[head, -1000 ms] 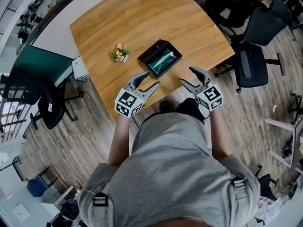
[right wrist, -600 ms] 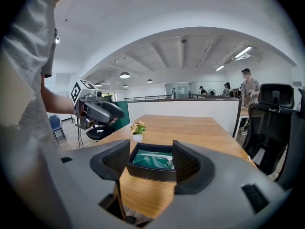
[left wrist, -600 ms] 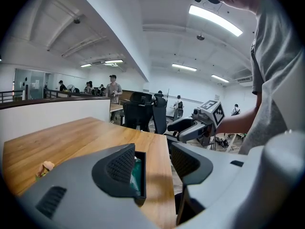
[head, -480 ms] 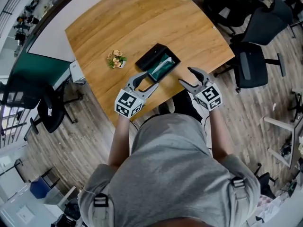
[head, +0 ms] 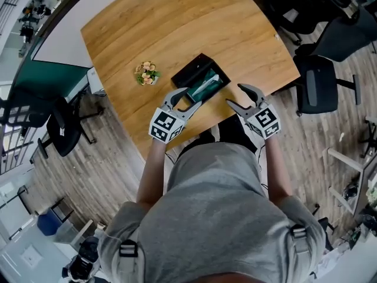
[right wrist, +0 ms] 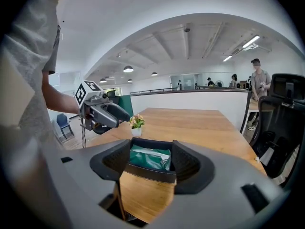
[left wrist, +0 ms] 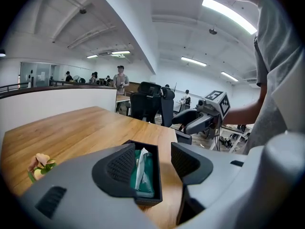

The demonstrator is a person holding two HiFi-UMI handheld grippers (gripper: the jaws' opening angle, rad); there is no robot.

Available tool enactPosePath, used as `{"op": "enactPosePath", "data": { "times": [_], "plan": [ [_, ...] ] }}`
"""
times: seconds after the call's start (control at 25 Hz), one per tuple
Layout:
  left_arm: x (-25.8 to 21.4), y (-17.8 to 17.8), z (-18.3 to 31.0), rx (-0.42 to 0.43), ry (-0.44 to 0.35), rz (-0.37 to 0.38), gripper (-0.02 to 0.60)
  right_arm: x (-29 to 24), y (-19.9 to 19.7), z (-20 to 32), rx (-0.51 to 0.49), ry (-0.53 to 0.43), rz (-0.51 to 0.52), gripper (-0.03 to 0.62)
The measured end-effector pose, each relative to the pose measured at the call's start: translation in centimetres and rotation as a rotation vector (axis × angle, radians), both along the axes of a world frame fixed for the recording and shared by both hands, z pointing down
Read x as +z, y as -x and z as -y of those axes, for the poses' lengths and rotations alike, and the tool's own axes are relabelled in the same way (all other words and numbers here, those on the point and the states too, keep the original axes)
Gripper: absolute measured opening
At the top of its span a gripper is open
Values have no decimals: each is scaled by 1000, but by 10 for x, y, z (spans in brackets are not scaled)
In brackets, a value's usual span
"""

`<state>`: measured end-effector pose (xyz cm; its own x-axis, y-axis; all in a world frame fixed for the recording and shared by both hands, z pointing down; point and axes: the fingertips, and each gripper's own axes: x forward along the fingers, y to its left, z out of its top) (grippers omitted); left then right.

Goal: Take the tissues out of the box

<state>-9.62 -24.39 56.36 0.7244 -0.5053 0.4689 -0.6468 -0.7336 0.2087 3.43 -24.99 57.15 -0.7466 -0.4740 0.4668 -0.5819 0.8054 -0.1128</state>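
Note:
A black open box point(head: 189, 74) sits near the front edge of the wooden table point(head: 159, 22), with a green tissue pack point(head: 206, 85) and a white tissue sticking up inside. The same box point(left wrist: 155, 185) and pack point(left wrist: 143, 173) show between the left jaws; the box point(right wrist: 147, 168) and pack point(right wrist: 149, 157) show between the right jaws. My left gripper point(head: 187, 100) hovers open just left of the box's near end. My right gripper point(head: 242, 96) hovers open over the table edge, to the right of the box. Neither holds anything.
A small pot of flowers point(head: 146, 72) stands left of the box. Black office chairs point(head: 321, 81) stand to the right of the table and another chair point(head: 59, 131) to its left. The person's torso fills the lower middle of the head view.
Both grippers have moved forward toward the box and stay open. The left gripper now stands beside the box's near end.

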Motion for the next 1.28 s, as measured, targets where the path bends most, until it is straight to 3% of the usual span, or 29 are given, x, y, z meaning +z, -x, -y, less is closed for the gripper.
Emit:
{"op": "enactPosePath", "data": {
  "times": [0.84,1.28],
  "plan": [
    [93,-30,32,-36,149,116,250,38,-23,35,-42,90,-30,281],
    [129,-34,38,-50,177,262,250,45,-37,34,-58,113,-19,281]
  ]
}}
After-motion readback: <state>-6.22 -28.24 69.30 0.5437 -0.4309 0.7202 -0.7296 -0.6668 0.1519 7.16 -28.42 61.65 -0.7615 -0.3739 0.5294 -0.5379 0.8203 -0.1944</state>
